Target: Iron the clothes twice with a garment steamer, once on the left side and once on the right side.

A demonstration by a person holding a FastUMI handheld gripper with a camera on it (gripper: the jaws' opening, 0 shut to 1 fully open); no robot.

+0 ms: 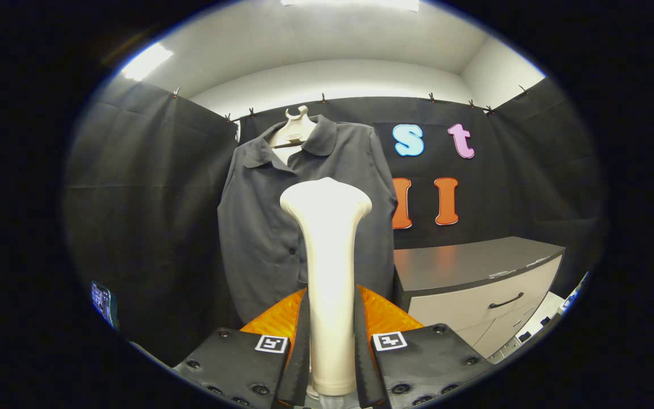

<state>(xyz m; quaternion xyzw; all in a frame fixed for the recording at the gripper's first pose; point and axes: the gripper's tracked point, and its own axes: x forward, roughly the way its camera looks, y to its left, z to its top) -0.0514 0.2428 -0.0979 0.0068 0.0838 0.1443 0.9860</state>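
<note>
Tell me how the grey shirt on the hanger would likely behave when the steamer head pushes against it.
The grey shirt hangs loose from a hanger, so it would probably swing and give way rather than resist. Its soft folds suggest floppy, light cloth. The gripper is shut on the steamer, whose smooth handle looks rigid, perhaps a little slippery.

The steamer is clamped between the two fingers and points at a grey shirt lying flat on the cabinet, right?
Not quite. The gripper view shows the steamer clamped in the gripper, but the grey shirt hangs on a hanger beside the cabinet.
</note>
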